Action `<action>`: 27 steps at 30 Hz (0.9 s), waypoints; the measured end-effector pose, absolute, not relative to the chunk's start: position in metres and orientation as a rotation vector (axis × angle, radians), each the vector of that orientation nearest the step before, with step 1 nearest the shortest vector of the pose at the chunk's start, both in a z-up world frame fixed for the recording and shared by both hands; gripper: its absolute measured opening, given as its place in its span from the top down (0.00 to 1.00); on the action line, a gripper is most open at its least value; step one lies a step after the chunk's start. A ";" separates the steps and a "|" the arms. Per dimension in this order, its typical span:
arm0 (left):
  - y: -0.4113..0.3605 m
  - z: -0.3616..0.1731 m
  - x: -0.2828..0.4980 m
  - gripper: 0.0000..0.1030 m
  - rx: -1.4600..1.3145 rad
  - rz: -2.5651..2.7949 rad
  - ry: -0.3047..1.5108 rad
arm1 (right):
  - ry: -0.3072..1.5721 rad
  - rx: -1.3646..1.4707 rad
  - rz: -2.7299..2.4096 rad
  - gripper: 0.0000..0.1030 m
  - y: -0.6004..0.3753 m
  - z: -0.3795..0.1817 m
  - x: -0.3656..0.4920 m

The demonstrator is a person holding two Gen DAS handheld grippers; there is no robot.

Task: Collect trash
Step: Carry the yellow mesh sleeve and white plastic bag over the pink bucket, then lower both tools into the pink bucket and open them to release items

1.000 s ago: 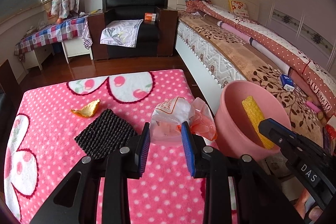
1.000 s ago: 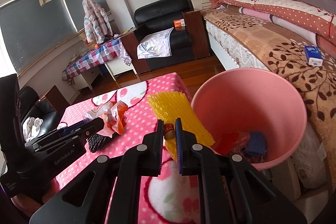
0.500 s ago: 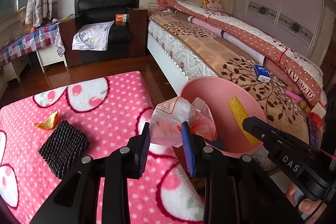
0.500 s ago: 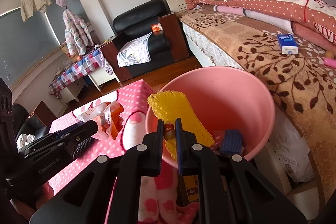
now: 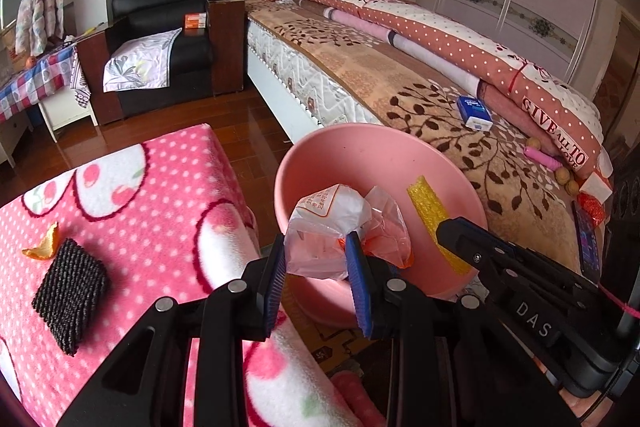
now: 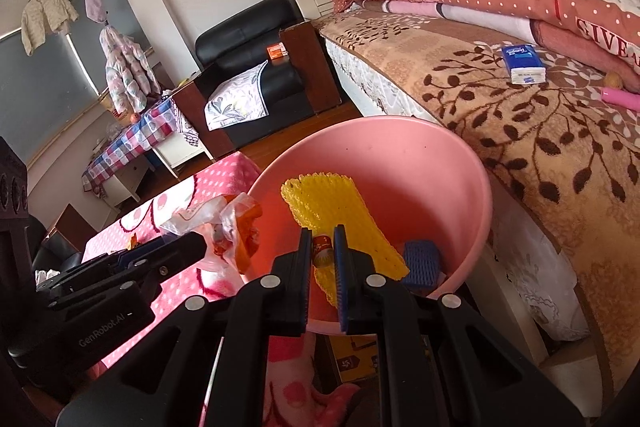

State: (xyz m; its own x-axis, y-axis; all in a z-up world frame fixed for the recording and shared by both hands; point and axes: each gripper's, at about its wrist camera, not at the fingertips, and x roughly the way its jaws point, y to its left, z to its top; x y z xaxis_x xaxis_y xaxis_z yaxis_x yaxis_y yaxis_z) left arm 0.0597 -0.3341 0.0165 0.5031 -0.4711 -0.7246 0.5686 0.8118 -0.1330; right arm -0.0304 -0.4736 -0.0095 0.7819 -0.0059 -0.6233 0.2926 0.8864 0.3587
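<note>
Both tools now over pink basin (image 5: 400, 155) (bed (image 5: 400, 79) just behind), black pad (image 5: 70, 293) left on blanket (image 5: 160, 195)

Left tongs (image 5: 316, 259) angled downward, blue pads partly closed and pressing a crumpled plastic bag (image 5: 334, 227); right tongs (image 6: 323, 251), just beside them and likewise tilted down, clamped nearly shut on a yellow foam net (image 6: 340, 215).

Soft daylight is coming in from the window (image 6: 36, 75) at the left of the frame, lighting the room evenly. The wooden floor (image 5: 248, 115) is showing pale glare. Fisheye distortion is bending edges, corners are darkening, and focus is staying sharp throughout.
</note>
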 end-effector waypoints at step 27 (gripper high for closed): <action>-0.366 -0.004 0.066 0.72 0.173 -0.668 0.885 | 0.673 0.489 -0.200 0.89 -0.494 -0.024 -0.028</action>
State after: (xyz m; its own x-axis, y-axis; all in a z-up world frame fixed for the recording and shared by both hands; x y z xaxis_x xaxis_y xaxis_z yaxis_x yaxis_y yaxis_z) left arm 0.0656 -0.3660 -0.0037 0.4475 -0.4674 -0.7624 0.6052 0.7860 -0.1266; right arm -0.0284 -0.4936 -0.0237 0.7685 -0.0218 -0.6395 0.3313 0.8686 0.3685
